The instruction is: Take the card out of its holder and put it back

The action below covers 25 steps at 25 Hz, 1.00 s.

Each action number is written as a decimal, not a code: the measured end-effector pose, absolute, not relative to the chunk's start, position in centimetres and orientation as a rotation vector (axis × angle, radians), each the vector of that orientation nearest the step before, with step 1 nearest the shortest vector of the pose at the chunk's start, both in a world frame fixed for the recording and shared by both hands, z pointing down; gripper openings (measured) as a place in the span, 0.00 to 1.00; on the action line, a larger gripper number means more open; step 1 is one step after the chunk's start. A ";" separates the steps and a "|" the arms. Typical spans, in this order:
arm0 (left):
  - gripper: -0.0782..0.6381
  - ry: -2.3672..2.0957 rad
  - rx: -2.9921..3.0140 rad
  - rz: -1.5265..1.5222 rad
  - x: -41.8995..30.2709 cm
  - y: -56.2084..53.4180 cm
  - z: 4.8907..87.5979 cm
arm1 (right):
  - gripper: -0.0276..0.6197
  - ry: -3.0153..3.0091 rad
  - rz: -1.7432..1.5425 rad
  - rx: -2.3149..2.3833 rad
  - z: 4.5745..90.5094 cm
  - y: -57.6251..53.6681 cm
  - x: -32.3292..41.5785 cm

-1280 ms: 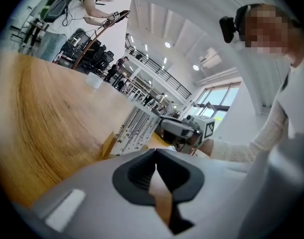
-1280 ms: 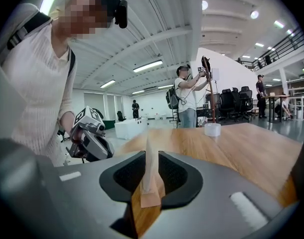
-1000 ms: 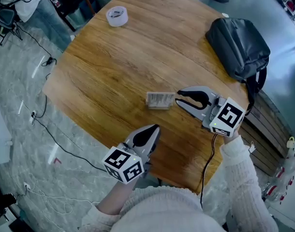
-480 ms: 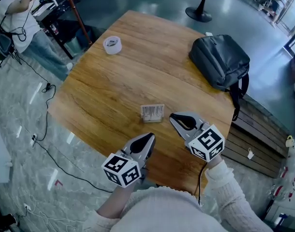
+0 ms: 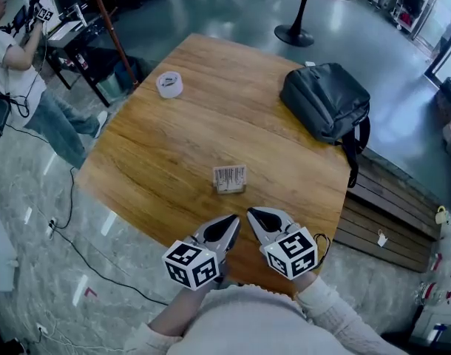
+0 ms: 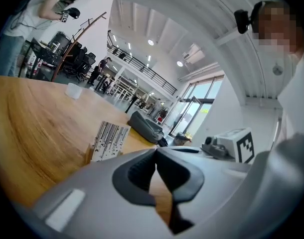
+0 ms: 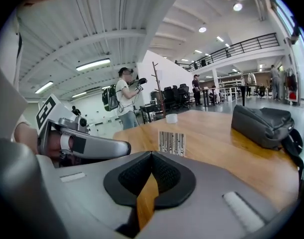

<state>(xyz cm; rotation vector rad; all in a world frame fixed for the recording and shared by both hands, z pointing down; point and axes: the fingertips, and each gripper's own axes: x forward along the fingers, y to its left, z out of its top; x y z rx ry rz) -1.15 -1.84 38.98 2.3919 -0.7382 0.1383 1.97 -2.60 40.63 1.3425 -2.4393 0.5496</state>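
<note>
A white card with black bar-like stripes [image 5: 229, 176] stands upright in a small wooden holder [image 5: 229, 189] near the middle of the round wooden table [image 5: 159, 139]. Both grippers hover side by side at the table's near edge, short of the card and apart from it. My left gripper [image 5: 234, 220] is shut with nothing in it. My right gripper [image 5: 251, 214] has just been closing and is now shut on nothing. The left gripper view has the card [image 6: 109, 139] ahead on the left; the right gripper view has it [image 7: 172, 142] straight ahead past the closed pads.
A dark grey backpack [image 5: 325, 102] lies at the table's far right edge. A roll of tape [image 5: 168, 84] sits at the far left. A person [image 5: 18, 72] stands beyond the table on the left, beside cables on the floor [image 5: 63, 213].
My right gripper pulled back from the card's right side to the near edge beside the left gripper, and its jaws went from wide open to shut. The card stayed in its holder.
</note>
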 end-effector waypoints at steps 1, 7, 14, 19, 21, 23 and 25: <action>0.12 -0.743 2.393 0.145 -1.3 -1.7 39.0 | 0.04 -2.440 0.569 1.360 40.6 -2.4 1.9; 0.12 -0.778 2.379 0.173 -2.1 -1.0 39.6 | 0.04 -2.442 0.640 1.422 40.7 -1.6 1.8; 0.12 -0.776 2.361 0.184 -2.4 0.1 40.3 | 0.04 -2.438 0.671 1.419 41.0 -0.6 0.8; 0.12 -0.776 2.363 0.185 -2.2 0.2 40.2 | 0.04 -2.438 0.674 1.411 40.9 -0.2 0.5; 0.12 -0.776 2.364 0.185 -2.3 0.2 40.3 | 0.04 -2.439 0.676 1.406 41.0 -0.1 0.3; 0.12 -0.776 2.363 0.187 -2.4 0.2 40.4 | 0.04 -2.439 0.673 1.406 41.0 -0.1 0.1; 0.12 -0.777 2.361 0.190 -2.4 0.3 40.5 | 0.04 -2.438 0.675 1.408 41.0 0.0 0.1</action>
